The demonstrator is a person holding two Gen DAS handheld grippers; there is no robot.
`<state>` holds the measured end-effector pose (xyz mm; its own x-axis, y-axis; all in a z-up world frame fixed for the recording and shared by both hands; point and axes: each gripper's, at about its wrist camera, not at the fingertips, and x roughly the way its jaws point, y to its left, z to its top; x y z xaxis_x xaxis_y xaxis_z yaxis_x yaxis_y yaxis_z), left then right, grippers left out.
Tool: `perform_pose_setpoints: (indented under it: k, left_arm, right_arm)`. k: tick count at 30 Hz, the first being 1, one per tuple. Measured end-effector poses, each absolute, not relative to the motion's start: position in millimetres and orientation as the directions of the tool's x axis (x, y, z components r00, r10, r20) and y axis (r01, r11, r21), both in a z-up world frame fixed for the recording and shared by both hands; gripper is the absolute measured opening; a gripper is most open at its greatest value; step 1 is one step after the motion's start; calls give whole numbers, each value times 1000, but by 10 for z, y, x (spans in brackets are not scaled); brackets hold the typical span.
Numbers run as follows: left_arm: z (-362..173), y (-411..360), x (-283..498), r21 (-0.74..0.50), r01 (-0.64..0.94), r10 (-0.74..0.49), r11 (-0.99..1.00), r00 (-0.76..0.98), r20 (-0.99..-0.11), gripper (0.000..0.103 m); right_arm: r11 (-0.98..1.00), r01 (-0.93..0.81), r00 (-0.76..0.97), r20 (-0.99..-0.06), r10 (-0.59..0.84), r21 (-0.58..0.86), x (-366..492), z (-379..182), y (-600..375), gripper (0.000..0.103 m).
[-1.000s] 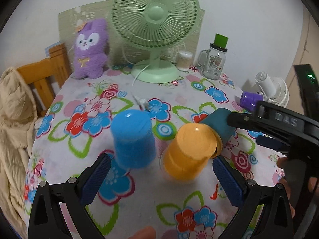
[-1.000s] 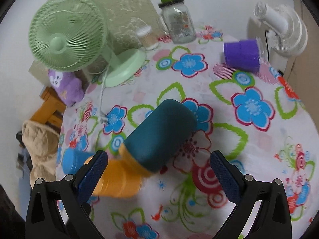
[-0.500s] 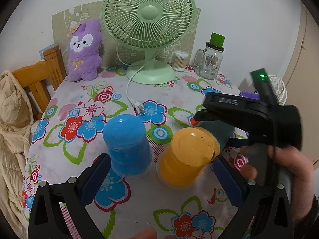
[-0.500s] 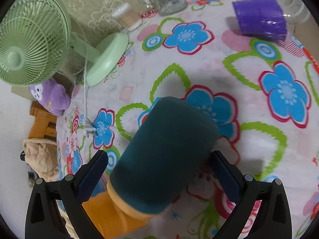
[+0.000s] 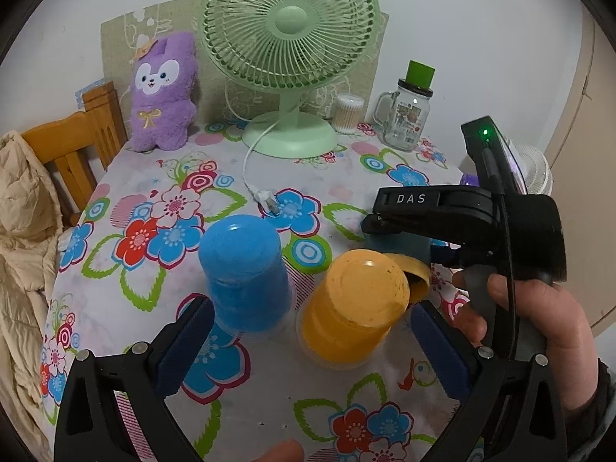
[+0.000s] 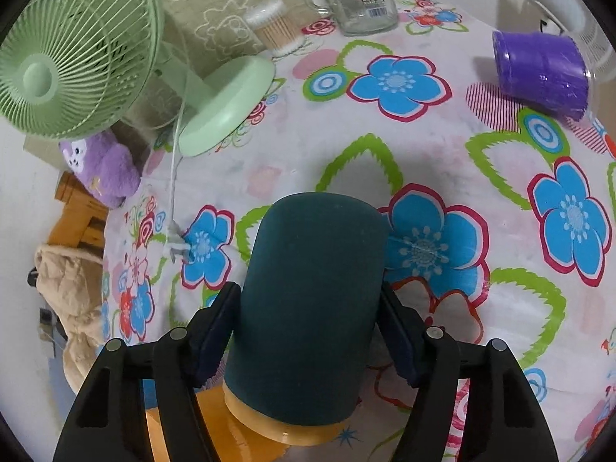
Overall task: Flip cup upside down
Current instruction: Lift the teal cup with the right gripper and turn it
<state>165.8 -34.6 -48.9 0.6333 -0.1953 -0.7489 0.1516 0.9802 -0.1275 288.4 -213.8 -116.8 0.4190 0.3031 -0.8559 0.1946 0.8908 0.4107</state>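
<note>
A: Right tool [image 6: 310, 331] state?
B: Closed on the dark teal cup [image 6: 312, 300]; one pad against each side wall, about mid-height.

A: Cup location and attitude?
B: Lying on its side between the pads, closed base pointing away from the tool toward the far edge of the counter [image 6: 442, 146]; yellow rim [image 6: 285, 429] nearest the tool body. Near the middle of the counter; whether resting on the cloth or lifted, cannot tell.

A: Left tool [image 5: 308, 350] state?
B: Open, holding nothing; pads [image 5: 184, 342] set wide, near the front edge of the counter.

A: Position relative to the left tool?
B: Beyond the right pad, mostly hidden behind the orange cup [image 5: 354, 308] and under the right tool. Orange cup and blue cup [image 5: 244, 269] both upside down, side by side ahead of the open gap.

A: Other cups?
B: Purple cup [image 6: 541, 73] on its side near the far right edge.
</note>
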Motion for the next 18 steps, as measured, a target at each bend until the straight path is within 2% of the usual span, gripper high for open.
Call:
perform_pose_setpoints:
  k: [18]
  left_arm:
    - [-470, -585, 1598, -103, 242, -230, 965, 586, -777, 103]
  right_arm:
    - [924, 137, 467, -846, 258, 358, 2666, -901, -2244, 70]
